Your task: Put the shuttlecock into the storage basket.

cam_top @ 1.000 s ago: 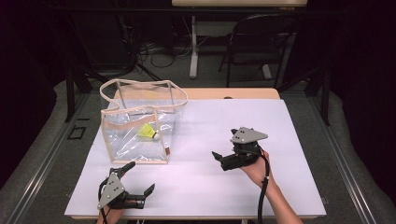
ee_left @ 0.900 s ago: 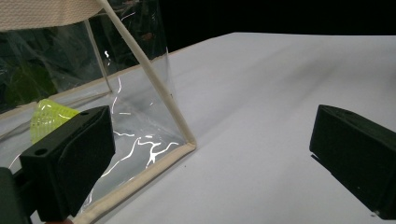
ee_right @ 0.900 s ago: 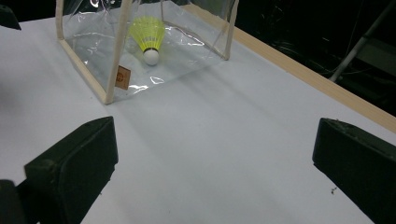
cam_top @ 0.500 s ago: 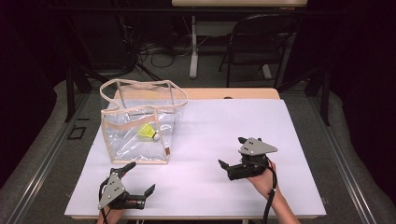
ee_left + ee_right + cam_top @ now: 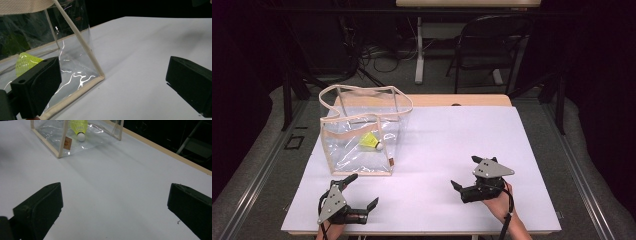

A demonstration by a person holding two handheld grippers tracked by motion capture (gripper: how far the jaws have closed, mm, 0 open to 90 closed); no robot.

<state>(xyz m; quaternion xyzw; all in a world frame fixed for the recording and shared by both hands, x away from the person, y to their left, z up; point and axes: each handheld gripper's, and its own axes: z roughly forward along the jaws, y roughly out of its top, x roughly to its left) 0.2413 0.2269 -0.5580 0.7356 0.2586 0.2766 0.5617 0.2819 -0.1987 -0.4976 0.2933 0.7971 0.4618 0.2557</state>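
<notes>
High view: my left gripper (image 5: 360, 191) and right gripper (image 5: 464, 173) rest open and empty on the table (image 5: 452, 145); shuttlecock (image 5: 371, 142) lies inside the clear bag (image 5: 362, 131); next, I judge, reach into the bag

A lab: black curtains (image 5: 242, 75), floor cables (image 5: 377, 52), folding chair (image 5: 484, 45).

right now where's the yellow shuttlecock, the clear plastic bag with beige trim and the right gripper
yellow shuttlecock (image 5: 78, 125), right gripper view, on its feather skirt
clear plastic bag with beige trim (image 5: 357, 172), high view, on its front bottom trim
right gripper (image 5: 464, 173), high view, midway between its open fingertips
</notes>
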